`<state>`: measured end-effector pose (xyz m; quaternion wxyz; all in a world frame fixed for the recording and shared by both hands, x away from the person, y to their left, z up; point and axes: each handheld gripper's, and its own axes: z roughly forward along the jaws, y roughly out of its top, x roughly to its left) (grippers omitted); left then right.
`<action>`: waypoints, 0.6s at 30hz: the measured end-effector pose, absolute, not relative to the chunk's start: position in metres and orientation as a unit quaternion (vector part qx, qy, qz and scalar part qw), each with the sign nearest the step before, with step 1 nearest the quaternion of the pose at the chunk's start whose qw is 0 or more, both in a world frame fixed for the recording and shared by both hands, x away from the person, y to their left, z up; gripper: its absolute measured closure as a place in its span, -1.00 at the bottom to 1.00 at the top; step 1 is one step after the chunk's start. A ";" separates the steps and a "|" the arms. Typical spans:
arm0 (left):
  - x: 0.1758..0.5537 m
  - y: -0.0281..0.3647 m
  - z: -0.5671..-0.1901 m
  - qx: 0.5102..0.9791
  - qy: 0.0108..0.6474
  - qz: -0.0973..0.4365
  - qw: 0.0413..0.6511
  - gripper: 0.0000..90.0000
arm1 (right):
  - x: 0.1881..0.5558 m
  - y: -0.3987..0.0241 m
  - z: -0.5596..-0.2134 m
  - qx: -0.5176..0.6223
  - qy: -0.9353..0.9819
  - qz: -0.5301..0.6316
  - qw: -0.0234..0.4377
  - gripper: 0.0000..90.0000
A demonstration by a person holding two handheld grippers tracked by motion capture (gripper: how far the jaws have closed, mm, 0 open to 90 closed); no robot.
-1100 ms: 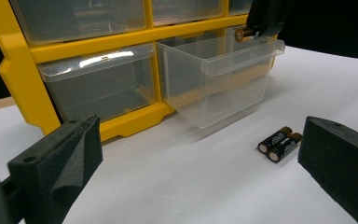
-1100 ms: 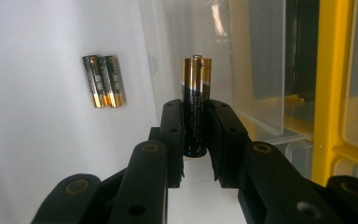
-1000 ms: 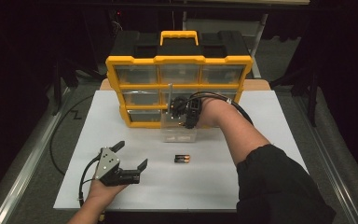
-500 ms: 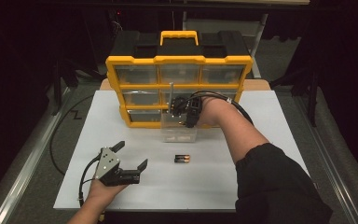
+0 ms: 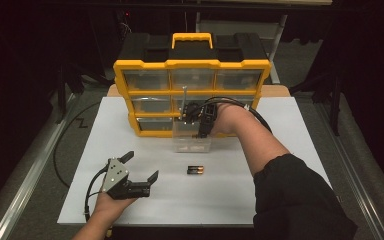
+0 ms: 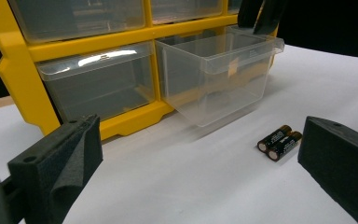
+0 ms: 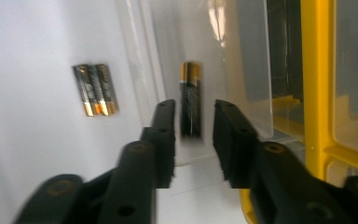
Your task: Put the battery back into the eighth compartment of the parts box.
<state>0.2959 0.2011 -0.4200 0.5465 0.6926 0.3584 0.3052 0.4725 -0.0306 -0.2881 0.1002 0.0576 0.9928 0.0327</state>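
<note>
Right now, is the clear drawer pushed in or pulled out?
Pulled out: the clear drawer juts forward from the yellow cabinet, its front tipped down onto the white table.

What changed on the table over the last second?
Nothing visibly moved. The right tool stays over the pulled-out clear drawer of the yellow organizer, the left tool stays open on the white board, and the two batteries lie where they were.

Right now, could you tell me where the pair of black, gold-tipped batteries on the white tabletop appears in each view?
High view: pair of black batteries, centre, before the clear plastic drawer.
Left gripper view: batteries, right of centre.
Right gripper view: batteries, upper left.
Shared landmark: the clear drawer.
</note>
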 end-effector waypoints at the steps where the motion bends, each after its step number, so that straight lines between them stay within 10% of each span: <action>1: 0.296 0.201 -0.420 0.694 0.358 0.305 0.545 -0.99 | 0.472 -0.031 -0.286 0.055 0.993 0.038 0.097 0.41; 18: 0.295 0.201 -0.420 0.691 0.357 0.309 0.547 -0.99 | 0.426 -0.047 -0.286 0.053 0.992 0.049 0.100 0.09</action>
